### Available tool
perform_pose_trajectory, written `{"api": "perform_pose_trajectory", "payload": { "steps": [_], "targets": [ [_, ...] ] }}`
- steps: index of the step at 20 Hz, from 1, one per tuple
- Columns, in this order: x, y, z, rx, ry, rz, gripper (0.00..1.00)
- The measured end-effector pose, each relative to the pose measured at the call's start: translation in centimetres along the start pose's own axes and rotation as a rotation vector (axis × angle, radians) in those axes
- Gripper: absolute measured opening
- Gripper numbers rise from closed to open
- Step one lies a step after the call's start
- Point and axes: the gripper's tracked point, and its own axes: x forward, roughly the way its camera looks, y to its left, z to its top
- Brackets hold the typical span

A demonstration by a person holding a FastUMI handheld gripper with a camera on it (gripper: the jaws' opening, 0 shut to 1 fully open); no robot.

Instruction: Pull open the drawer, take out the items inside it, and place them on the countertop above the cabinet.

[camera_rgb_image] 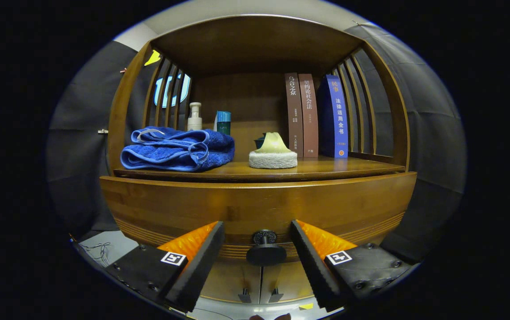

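Between the spread, empty fingers of the gripper (257,262), the drawer's dark round knob (265,250) sits centred, touching neither, its stem pointing straight back at the drawer front (255,206).

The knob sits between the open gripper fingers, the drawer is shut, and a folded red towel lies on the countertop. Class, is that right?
One slip: the towel is blue, not red, as the gripper view shows. The knob does sit between the open gripper fingers, and the drawer is shut.

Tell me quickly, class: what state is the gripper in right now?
Gripper: open, holding nothing; its fingers sit either side of the drawer knob, not pressing on it.
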Motion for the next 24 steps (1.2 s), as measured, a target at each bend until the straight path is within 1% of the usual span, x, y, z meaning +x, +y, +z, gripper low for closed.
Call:
{"api": "perform_pose_trajectory", "payload": {
  "steps": [3, 6, 9, 11, 15, 18, 21, 24],
  "targets": [
    [1.1, -0.1, 0.0, -0.009, 0.011, -0.012, 0.99],
    [1.1, 0.1, 0.0, -0.026, -0.014, -0.014, 0.99],
    [1.0, -0.4, 0.0, -0.023, 0.000, -0.010, 0.99],
    [0.0, -1.3, 1.7, -0.009, -0.030, -0.013, 1.00],
    [-3.9, -3.0, 5.9, -0.027, -0.080, 0.007, 0.99],
    [-7.6, -3.4, 8.6, -0.016, -0.122, 0.025, 0.99],
    [-10.4, -4.0, 10.6, -0.038, -0.120, 0.028, 0.99],
    [-13.1, -3.3, 13.6, -0.002, -0.116, 0.056, 0.99]
  ]
}}
